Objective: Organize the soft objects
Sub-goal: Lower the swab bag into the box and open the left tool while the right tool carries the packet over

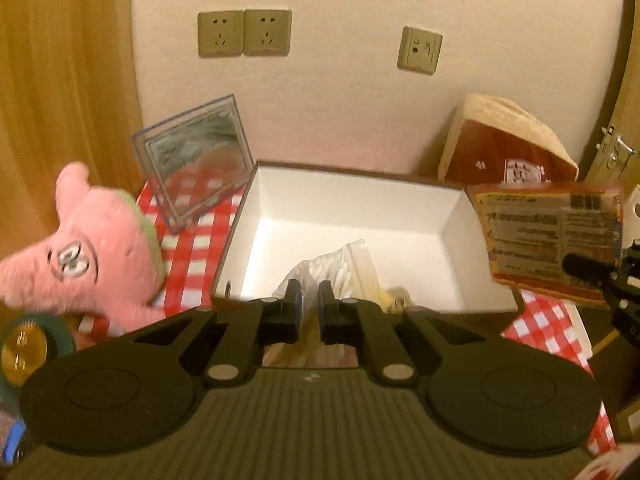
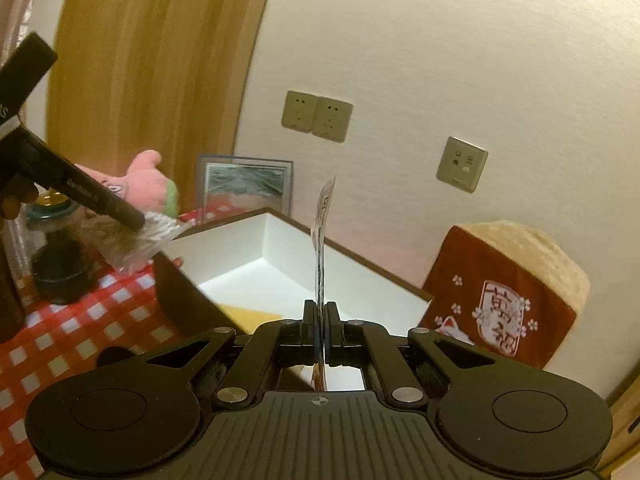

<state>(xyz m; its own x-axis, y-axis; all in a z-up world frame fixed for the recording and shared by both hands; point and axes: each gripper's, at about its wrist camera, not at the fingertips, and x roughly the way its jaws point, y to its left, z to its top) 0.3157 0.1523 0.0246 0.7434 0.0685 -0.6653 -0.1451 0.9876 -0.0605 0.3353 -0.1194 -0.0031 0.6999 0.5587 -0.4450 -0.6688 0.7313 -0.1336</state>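
Note:
A white open box stands on the red checked cloth; it also shows in the right wrist view. My left gripper is shut on a clear plastic bag and holds it over the box's near edge; the bag also shows in the right wrist view. My right gripper is shut on a flat printed packet, seen edge-on above the box. The packet hangs at the box's right side in the left wrist view. A pink plush toy lies left of the box.
A clear plastic case leans against the wall behind the box. A red and beige cushion stands at the right. A jar with a gold lid sits left near the plush. Wall sockets are above.

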